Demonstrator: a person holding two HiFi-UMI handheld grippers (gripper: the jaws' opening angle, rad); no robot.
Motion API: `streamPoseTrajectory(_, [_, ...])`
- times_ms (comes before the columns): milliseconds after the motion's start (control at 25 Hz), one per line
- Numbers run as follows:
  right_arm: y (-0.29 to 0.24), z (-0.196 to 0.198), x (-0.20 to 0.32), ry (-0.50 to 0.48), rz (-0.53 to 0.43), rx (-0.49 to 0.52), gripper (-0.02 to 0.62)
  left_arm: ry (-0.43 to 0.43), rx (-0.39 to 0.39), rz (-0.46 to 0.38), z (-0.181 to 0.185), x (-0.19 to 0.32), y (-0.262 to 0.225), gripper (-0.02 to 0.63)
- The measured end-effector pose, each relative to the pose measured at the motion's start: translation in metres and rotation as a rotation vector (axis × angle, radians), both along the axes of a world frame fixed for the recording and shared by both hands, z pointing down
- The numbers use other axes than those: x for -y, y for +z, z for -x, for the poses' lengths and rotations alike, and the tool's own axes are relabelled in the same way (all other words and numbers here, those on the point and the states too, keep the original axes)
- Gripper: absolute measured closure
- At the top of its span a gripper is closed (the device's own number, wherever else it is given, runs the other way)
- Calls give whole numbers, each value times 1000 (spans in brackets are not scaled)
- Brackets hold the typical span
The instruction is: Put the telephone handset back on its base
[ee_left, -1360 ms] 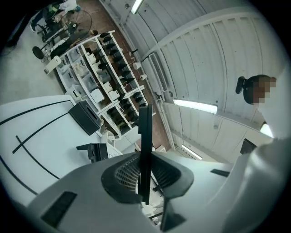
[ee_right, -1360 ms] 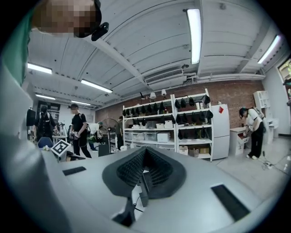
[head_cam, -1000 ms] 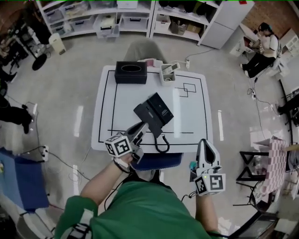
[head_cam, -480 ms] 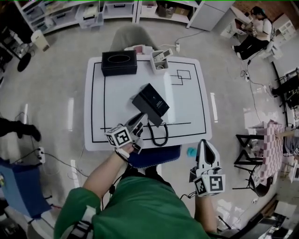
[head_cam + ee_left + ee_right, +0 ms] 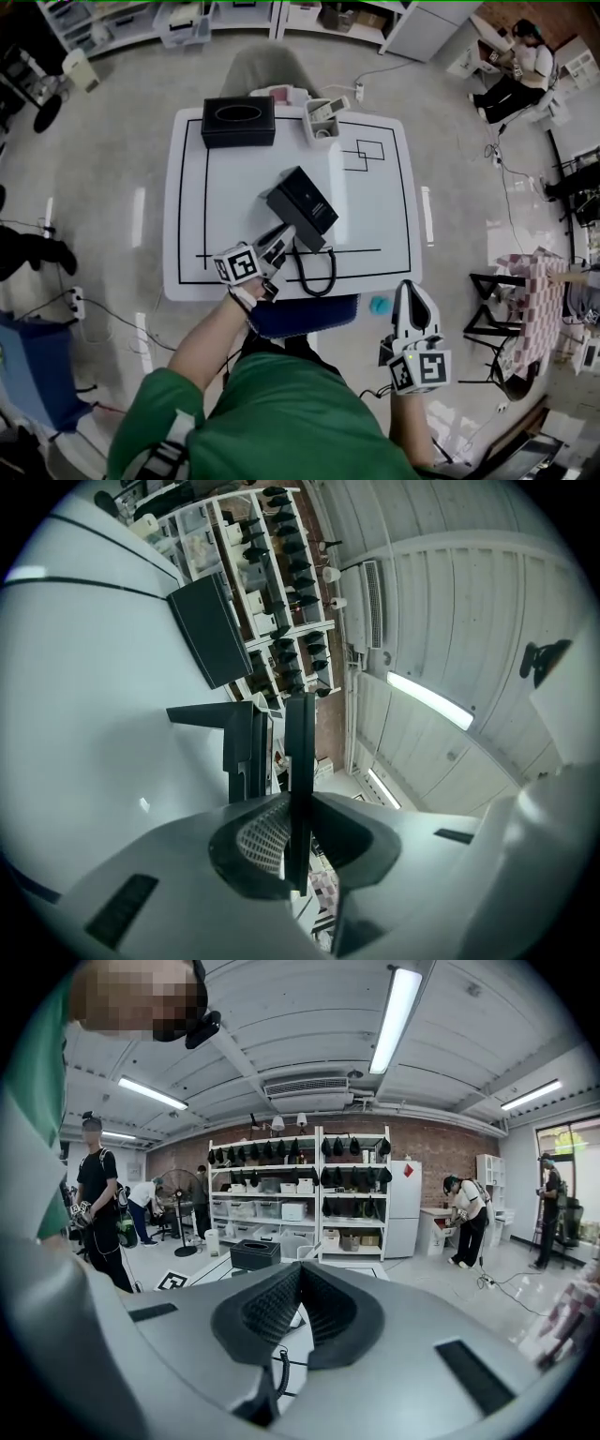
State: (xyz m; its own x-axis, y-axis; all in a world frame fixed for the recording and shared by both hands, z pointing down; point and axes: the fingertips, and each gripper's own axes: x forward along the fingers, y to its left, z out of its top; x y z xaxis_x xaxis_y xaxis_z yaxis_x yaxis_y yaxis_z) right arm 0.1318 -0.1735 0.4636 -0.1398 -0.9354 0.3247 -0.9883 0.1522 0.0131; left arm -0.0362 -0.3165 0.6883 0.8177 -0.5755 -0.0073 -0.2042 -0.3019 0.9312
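Evidently ready to seat it, the left gripper (image 5: pixel 281 240) pinches the handset (image 5: pixel 298 761) beside the base (image 5: pixel 302 208). The right gripper (image 5: pixel 410 289), pressed together, hangs aside unneeded.

white table (image 5: pixel 375 225) carries a black tissue box (image 5: pixel 238 123), white holder (image 5: pixel 321 122), telephone base (image 5: pixel 305 204), cord (image 5: pixel 334 270)

1 desk (image 5: pixel 187 246). 1 telephone base (image 5: pixel 311 201), 1 handset (image 5: pixel 289 223), 1 coiled cord (image 5: pixel 323 275). 1 black tissue box (image 5: pixel 238 122), 1 white holder (image 5: pixel 322 120). 2 grippers: left gripper (image 5: pixel 281 240), right gripper (image 5: pixel 412 292).
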Motion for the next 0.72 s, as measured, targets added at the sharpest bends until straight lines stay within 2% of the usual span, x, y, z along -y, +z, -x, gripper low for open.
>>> streamPoseTrajectory(320, [5, 0, 4, -14, 10, 2, 575, 12, 6, 24, -1, 7, 17, 526])
streamPoseTrajectory(480, [2, 3, 6, -27, 10, 1, 575, 3, 1, 64, 0, 8, 25, 526])
streamPoseTrajectory(720, [3, 4, 5, -33, 17, 0, 575, 12, 20, 69, -4, 13, 29, 526])
